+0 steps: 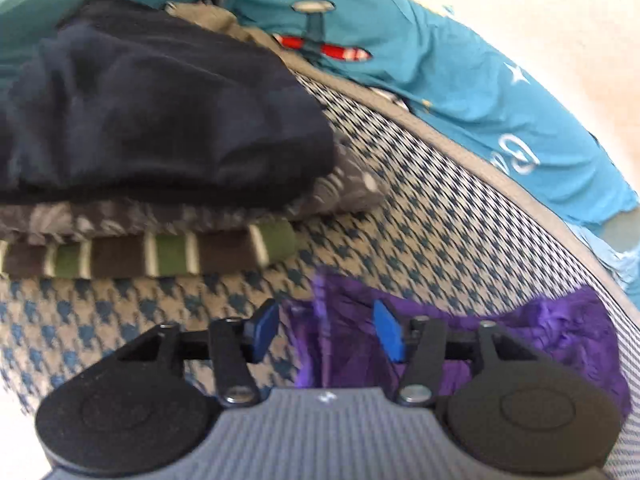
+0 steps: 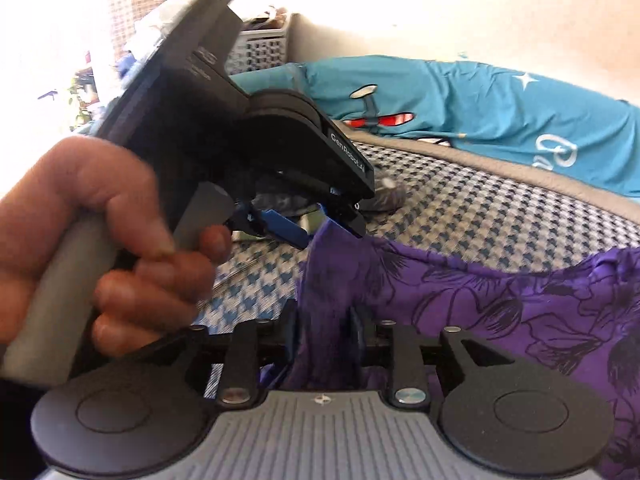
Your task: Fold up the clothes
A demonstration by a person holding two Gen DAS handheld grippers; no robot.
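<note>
A purple flower-print garment lies crumpled on the houndstooth bed cover. One bunched fold of it stands between the pads of my right gripper and fills the gap from pad to pad. My left gripper stands open, its blue pads well apart, with a raised ridge of the purple garment between them and touching neither. In the right wrist view the left gripper hangs just over the peak of that ridge, held by a person's hand.
A stack of folded clothes sits to the left: a dark navy piece on a grey patterned one on a brown-and-green striped one. Teal bedding with an airplane print runs along the wall. A white basket stands behind.
</note>
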